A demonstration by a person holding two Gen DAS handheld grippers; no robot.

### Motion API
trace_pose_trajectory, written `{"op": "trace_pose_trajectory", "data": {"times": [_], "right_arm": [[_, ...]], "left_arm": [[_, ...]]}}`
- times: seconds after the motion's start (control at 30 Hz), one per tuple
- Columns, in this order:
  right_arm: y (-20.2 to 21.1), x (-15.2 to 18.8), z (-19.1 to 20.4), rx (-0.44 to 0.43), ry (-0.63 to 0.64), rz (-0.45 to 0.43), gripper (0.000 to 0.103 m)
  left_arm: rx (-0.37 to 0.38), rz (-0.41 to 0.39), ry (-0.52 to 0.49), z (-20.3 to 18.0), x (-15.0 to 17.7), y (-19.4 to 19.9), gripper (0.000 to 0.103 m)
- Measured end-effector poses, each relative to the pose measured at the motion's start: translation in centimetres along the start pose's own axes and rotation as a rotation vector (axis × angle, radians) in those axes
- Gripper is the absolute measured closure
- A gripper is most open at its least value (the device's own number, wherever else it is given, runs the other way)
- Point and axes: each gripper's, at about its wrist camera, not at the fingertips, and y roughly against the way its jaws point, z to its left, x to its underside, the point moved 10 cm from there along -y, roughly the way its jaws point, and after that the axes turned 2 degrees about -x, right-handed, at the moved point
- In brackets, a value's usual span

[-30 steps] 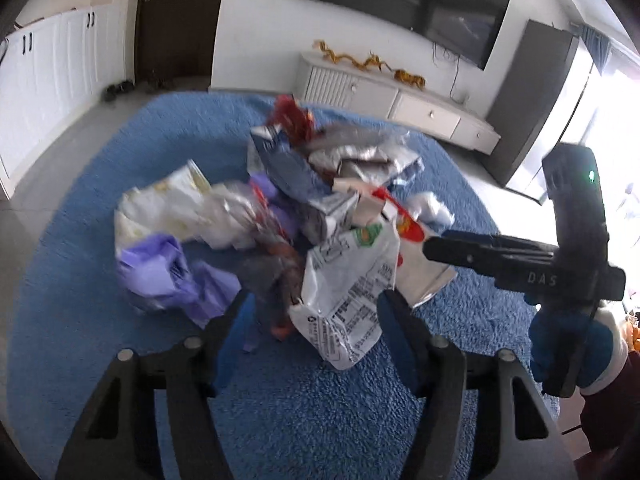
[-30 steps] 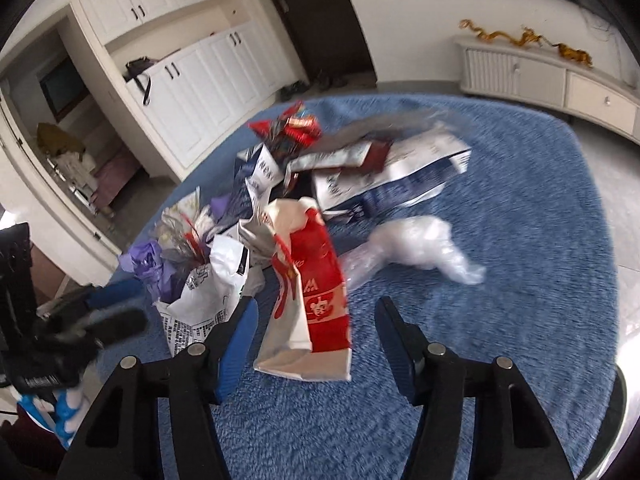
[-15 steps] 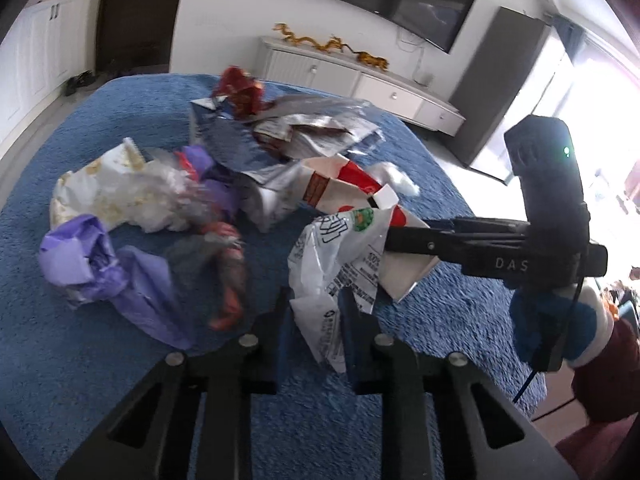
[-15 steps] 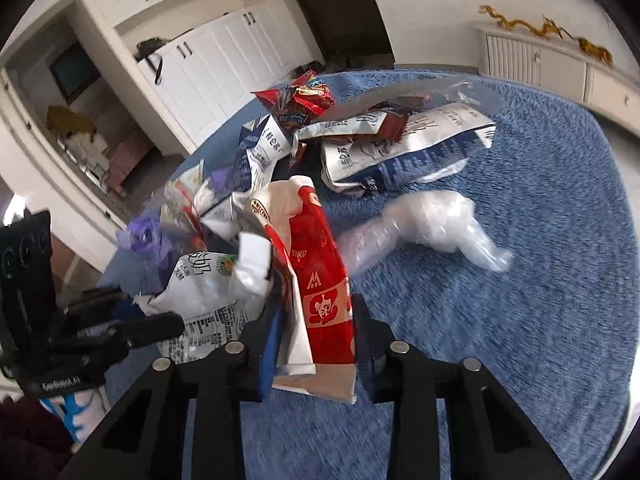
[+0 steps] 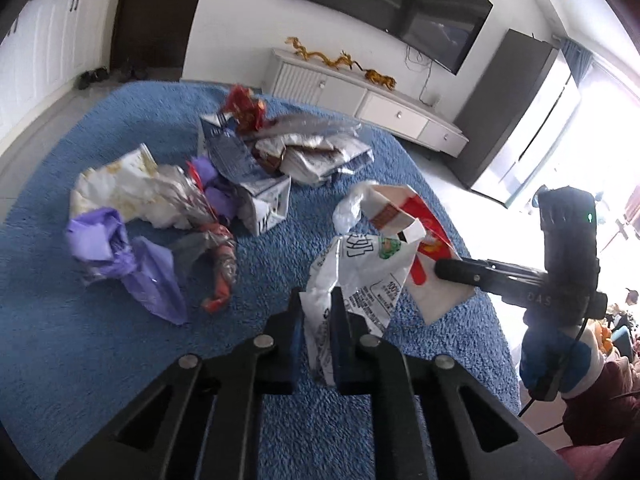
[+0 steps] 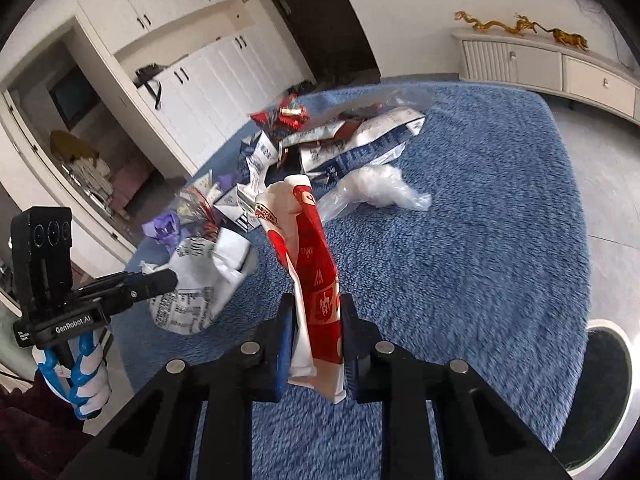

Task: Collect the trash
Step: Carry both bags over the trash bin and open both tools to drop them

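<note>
Left wrist view: the left gripper (image 5: 316, 322) pinches a white printed bag (image 5: 360, 280) above the blue rug (image 5: 80, 340).

Right wrist view: the right gripper (image 6: 314, 322) clamps a red-and-white wrapper (image 6: 312, 256); remaining trash pile (image 6: 320, 140) lies beyond.

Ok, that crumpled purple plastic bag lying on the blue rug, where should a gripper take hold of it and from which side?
Grip the crumpled purple plastic bag at its bunched, raised knot, coming down from above. That lump stands proud of the blue rug, while the tail lies flat and thin, so it would probably slip.
</note>
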Motion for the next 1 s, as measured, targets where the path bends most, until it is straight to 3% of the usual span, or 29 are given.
{"op": "trace_pose_trajectory", "data": {"times": [0.17, 0.37, 0.53, 0.7, 0.83, 0.93, 1.0], "right_arm": [[3.1, -0.6, -0.3, 0.019, -0.021, -0.082, 0.082], [9.6, 0.4, -6.2, 0.138, -0.119, -0.209, 0.082], [14.5, 4.1, -14.4, 0.334, -0.246, -0.252, 0.082], [16.8, 9.2, -22.4, 0.509, -0.391, -0.243, 0.082], [16.7, 12.2, -26.9, 0.578, -0.478, -0.211, 0.081], [16.0, 13.5, -29.6, 0.578, -0.526, -0.191, 0.073], [15.4, 14.4, -31.0, 0.591, -0.547, -0.172, 0.073]], "left_arm": [[-0.005, -0.034, -0.023, -1.7, -1.3, 2.0, 0.092], [0.039, -0.024, -0.123, -7.6, -3.9, 0.3, 0.092], [0.110, 0.062, -0.252, -15.7, -4.5, -5.3, 0.092], [0.152, 0.174, -0.378, -24.0, -3.2, -12.1, 0.092], [0.147, 0.262, -0.459, -29.4, -1.2, -17.4, 0.092], [0.161, 0.331, -0.467, -32.3, 0.3, -20.4, 0.089], [0.178, 0.381, -0.458, -33.8, 1.3, -22.4, 0.088]]}}
